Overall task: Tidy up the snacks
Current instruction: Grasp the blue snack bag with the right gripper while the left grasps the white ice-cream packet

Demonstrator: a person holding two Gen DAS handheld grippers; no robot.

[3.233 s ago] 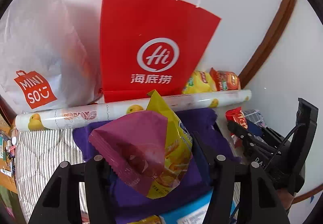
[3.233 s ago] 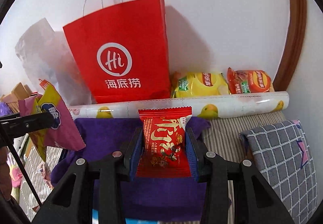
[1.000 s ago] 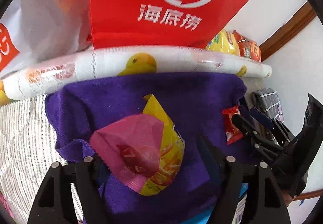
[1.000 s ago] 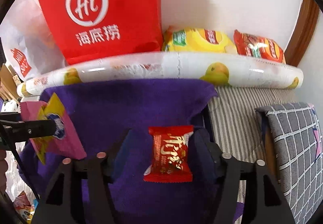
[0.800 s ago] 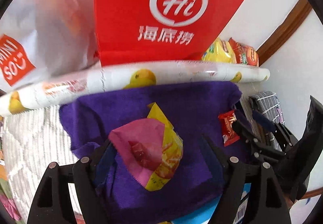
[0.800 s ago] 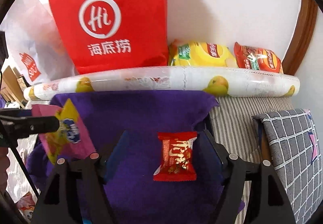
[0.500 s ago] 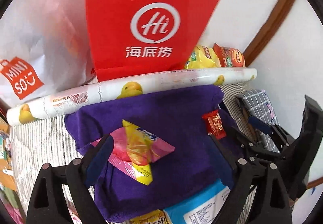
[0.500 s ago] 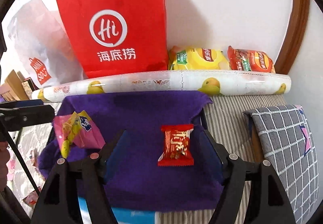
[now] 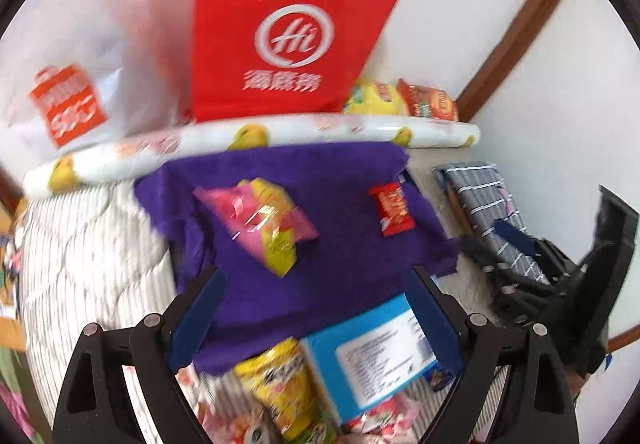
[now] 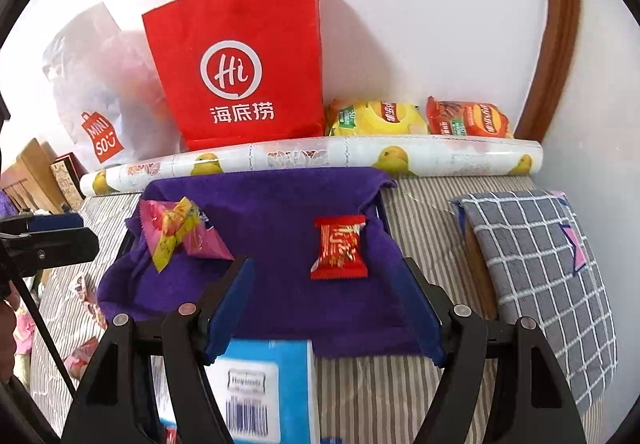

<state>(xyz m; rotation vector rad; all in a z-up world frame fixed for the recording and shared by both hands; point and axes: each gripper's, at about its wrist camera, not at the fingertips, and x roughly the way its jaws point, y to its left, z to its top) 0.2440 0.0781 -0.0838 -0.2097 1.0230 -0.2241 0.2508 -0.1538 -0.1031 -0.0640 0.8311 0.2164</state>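
Striped bedding [image 10: 424,396] is carrying the whole layout. Nearest, a blue box [image 10: 264,388] and loose snack packets [image 9: 280,392] are lying just below both tongs. Left tongs [image 9: 316,312] and right tongs [image 10: 324,308] are standing open and empty, jaws having just widened. Beyond, on the purple towel [image 10: 272,204], the pink-yellow packet [image 9: 264,220] is lying ahead of the left tongs, the red packet [image 10: 339,247] ahead of the right, long axis pointing away. Farthest, a red bag [image 10: 240,60] is standing at the wall.

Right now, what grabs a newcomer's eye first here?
The big red paper bag standing against the wall, behind a fruit-print roll. Then the purple cloth on the striped bed, with a pink-and-yellow snack packet on its left and a small red packet on its right.
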